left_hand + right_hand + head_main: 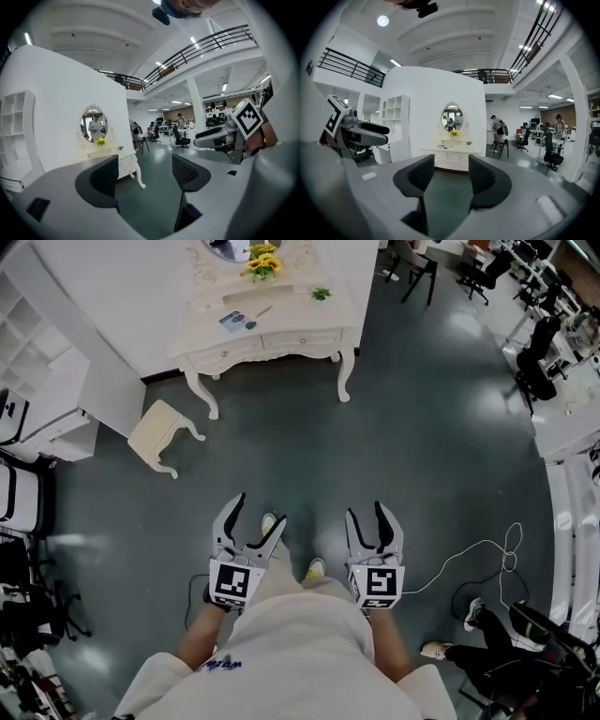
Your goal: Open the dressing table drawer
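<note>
Approach stage of the drawer-opening task, seen from the head view and both gripper views. The cream-white dressing table with carved, curved legs [281,298] stands against the white wall at the far side of the dark grey-green floor [422,427], well apart from the person. Its two drawer fronts [300,339] sit flush in the apron below the top, so both appear shut. A bunch of yellow flowers [262,263] and a few small items lie on the top, and a matching cream stool [161,435] stands to the table's left.

The left gripper [260,512] and the right gripper [367,512] are held side by side low in front of the person, near the feet. In the left gripper view the black ribbed jaws of the left gripper [144,173] stand apart with only floor between them. In the right gripper view the jaws of the right gripper [447,173] are likewise parted and hold nothing, and the table [450,157] is framed just above the gap.

Judged from this, nothing of the task is done. Crossing the floor, choosing a drawer, gripping its handle and pulling all remain.
</note>
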Demonstrator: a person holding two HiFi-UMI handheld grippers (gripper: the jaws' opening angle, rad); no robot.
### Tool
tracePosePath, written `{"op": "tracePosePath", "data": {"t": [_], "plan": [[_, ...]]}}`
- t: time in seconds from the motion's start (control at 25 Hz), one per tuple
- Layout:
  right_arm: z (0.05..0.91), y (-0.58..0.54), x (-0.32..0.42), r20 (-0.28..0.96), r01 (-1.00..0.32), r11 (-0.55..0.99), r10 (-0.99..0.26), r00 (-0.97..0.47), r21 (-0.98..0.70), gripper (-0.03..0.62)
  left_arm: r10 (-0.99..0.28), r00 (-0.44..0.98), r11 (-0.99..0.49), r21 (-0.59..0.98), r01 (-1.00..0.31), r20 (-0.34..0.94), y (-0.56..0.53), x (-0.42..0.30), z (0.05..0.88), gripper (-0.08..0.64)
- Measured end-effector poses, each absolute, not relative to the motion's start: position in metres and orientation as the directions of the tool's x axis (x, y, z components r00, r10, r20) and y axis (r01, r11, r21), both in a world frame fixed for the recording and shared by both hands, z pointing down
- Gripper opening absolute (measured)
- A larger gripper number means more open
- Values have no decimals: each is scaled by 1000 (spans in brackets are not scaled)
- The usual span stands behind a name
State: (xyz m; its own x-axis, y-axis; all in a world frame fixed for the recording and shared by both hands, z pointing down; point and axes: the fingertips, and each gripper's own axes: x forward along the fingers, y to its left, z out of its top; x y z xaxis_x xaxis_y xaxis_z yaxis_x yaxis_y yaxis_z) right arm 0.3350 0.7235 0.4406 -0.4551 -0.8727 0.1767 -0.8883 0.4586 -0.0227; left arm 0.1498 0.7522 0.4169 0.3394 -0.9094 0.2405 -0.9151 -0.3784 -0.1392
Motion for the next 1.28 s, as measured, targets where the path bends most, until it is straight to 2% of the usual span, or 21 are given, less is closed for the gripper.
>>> {"op": "tracePosePath", "data": {"t": [0.6,0.92,1.28], "plan": [[457,637,273,287,-904,426,-863,-415,-27,232,-914,323,-357,-108,-928,244,629,62,412,344],[414,574,184,277,-886,461,-860,-430,58,230,-924,357,-368,-63,-928,138,559,-7,393,344],[411,505,113,302,-883,458,-860,-411,103,230,-918,375,-381,-28,-924,127,509,-78,415,344]]}}
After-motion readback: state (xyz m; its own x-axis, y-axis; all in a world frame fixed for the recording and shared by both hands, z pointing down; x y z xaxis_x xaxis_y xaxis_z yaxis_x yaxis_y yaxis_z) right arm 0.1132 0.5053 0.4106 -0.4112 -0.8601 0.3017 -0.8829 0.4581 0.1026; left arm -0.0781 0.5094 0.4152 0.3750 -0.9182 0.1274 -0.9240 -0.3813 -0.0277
